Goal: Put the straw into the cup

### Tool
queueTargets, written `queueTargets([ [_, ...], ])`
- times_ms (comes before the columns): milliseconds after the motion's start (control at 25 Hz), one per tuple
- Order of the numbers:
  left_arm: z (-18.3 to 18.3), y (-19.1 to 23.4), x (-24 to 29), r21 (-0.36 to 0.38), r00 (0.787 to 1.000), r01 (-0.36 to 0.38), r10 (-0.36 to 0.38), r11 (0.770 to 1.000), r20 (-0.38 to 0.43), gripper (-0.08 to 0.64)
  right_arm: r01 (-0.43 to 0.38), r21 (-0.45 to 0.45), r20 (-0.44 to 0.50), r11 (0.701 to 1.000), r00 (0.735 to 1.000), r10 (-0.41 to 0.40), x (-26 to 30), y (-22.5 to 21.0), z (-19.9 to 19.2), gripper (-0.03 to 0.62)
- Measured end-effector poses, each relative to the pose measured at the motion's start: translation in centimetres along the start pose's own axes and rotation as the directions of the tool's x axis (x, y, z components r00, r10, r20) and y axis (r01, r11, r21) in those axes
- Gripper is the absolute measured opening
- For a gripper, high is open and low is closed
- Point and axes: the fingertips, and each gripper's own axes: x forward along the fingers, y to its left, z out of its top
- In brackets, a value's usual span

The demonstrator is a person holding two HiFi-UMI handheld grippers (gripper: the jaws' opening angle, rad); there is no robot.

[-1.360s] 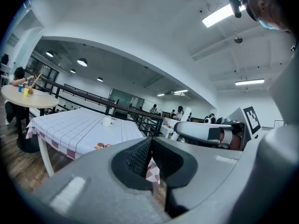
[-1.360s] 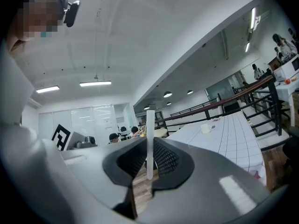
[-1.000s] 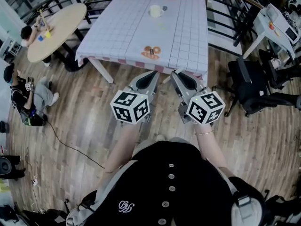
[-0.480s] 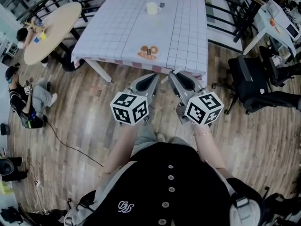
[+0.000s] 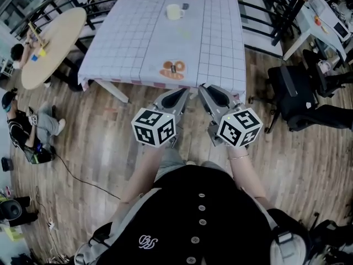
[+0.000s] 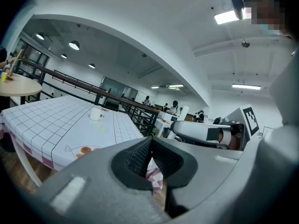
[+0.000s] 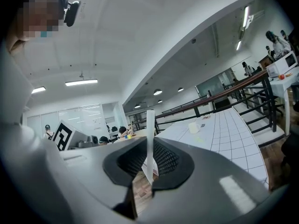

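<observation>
Closer than a second ago, the table point(image 5: 138, 43) fills more of your view, your right gripper point(image 5: 205, 88) pinching the straw point(image 7: 150, 129) upright for the far-end cup point(image 5: 175, 11), your left gripper point(image 5: 183, 93) pressed together, empty.

One cup point(image 5: 174, 11), one straw point(image 7: 150, 139), two grippers point(image 5: 185, 91) point(image 5: 202, 88) and two tables point(image 5: 143, 37) point(image 5: 52, 43) in view.

A bench point(image 5: 138, 43) under a white checked cloth stands on a plank wood floor point(image 5: 94, 142), with a round wooden table point(image 5: 52, 40) to its left, a black railing point(image 6: 140, 115) behind it and a black office chair point(image 5: 298, 98) to its right.
</observation>
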Motion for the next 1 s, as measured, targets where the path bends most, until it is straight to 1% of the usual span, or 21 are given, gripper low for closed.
queueTargets([
  [80, -0.6, 1.1, 0.4, -0.003, 1.000, 0.001, -0.001, 1.000, 0.009, -0.002, -0.004, -0.013, 0.005, 1.000, 1.000, 0.004, 0.5, -0.2, -1.0, 0.040],
  [160, -0.5, 2.5, 1.3, -0.010, 1.000, 0.011, -0.010, 1.000, 0.015, -0.002, -0.003, -0.019, 0.002, 1.000, 1.000, 0.003, 1.9, -0.8, -1.4, 0.040],
  [240, -0.1, 3.8, 2.6, 0.003, 0.999, 0.031, -0.031, 1.000, 0.013, -0.002, 0.008, -0.023, 0.005, 1.000, 1.000, -0.008, 3.7, -2.0, -1.5, 0.040],
  [360, 0.9, 6.1, 4.5, 0.027, 0.998, 0.061, -0.061, 0.998, 0.001, -0.002, 0.030, -0.023, 0.022, 0.999, 0.999, -0.029, 6.8, -3.8, -0.7, 0.040],
  [560, 2.9, 10.6, 6.4, 0.033, 0.995, 0.091, -0.090, 0.995, -0.032, -0.002, 0.064, -0.008, 0.041, 0.998, 0.997, -0.064, 11.7, -5.6, 0.7, 0.040],
  [800, 5.9, 16.4, 8.2, 0.015, 0.995, 0.096, -0.096, 0.995, -0.025, -0.002, 0.092, 0.000, 0.045, 0.996, 0.995, -0.092, 17.6, -7.3, 1.9, 0.040],
  [1000, 6.2, 20.1, 8.4, -0.004, 0.995, 0.100, -0.100, 0.995, -0.021, -0.002, 0.105, -0.007, 0.036, 0.994, 0.994, -0.104, 20.9, -7.9, 1.4, 0.040],
])
